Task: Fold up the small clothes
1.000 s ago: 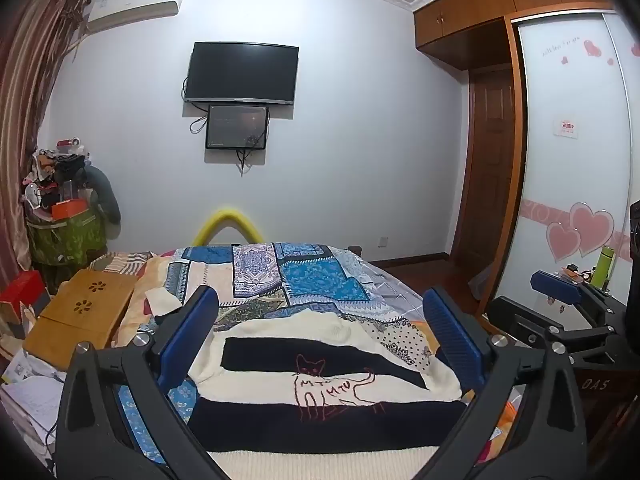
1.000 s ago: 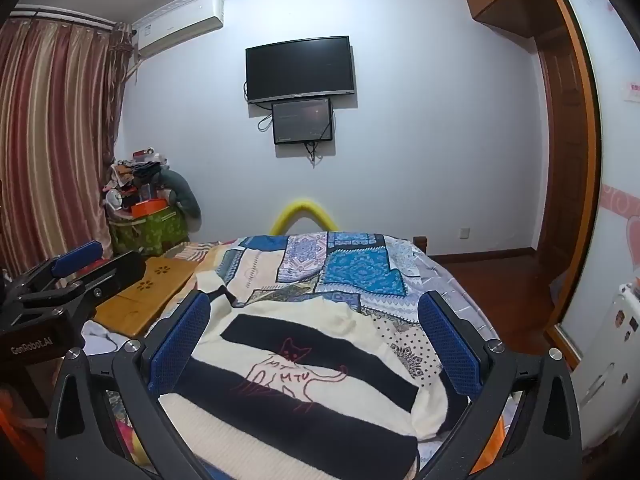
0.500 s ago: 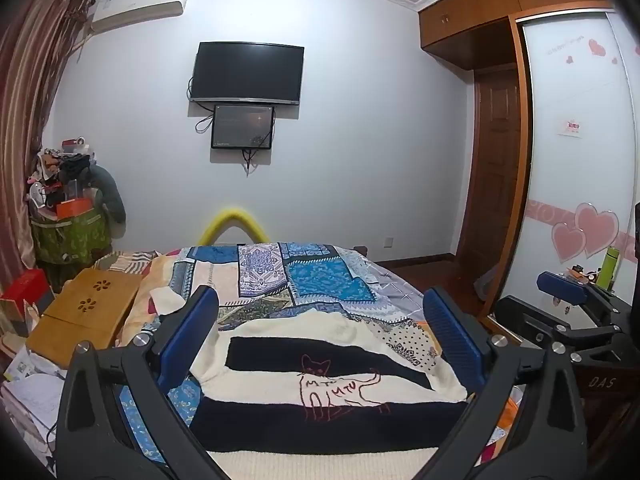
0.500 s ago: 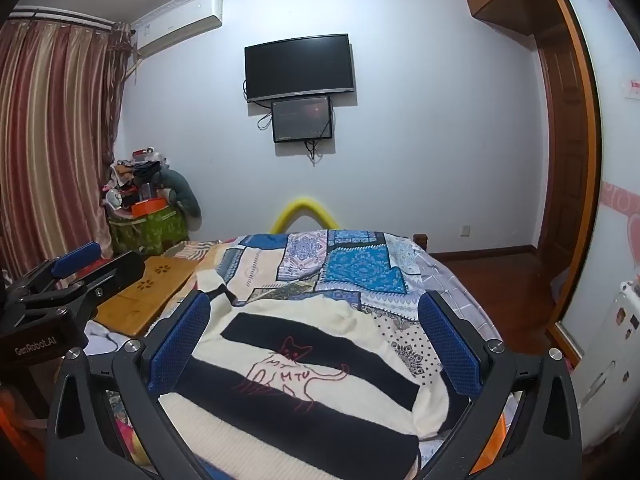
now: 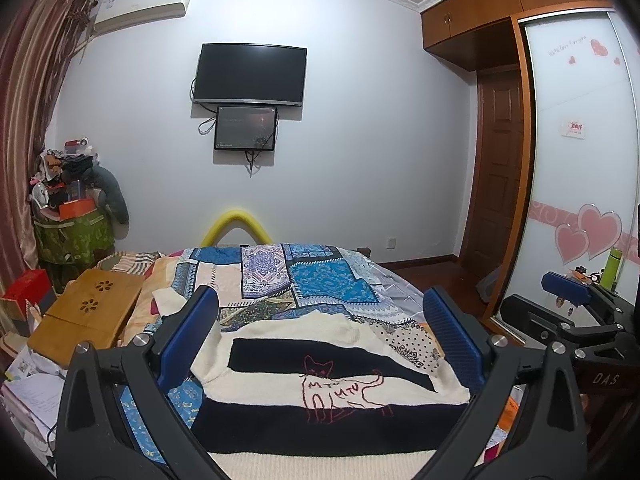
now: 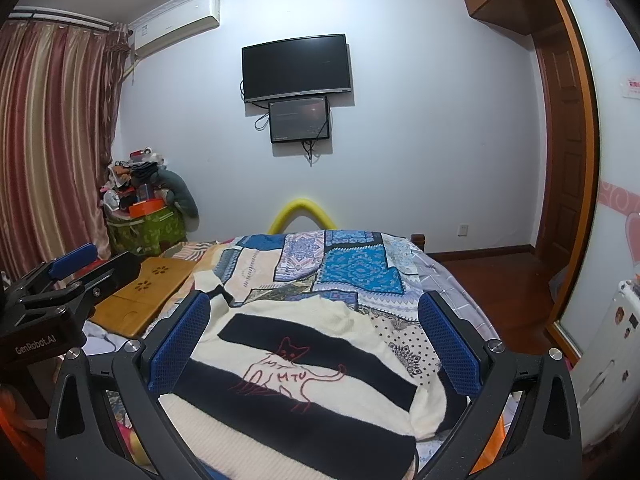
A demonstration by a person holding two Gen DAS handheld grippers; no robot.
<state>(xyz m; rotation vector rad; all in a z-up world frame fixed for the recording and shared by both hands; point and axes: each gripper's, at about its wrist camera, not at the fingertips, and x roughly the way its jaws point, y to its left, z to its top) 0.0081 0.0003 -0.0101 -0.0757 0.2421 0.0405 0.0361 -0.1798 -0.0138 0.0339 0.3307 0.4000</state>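
Cream-and-black striped knit sweater with a red cat outline is lying spread flat on the near end of the patchwork-quilted bed. Left gripper and right gripper are hovering above it, blue-padded fingers spread wide apart, holding nothing.

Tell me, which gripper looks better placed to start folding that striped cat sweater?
Probably the left gripper. A loose cream sleeve of the cream and black striped knitted sweater trails out near its left finger. The right gripper, equally open, faces only the sweater's flat body.
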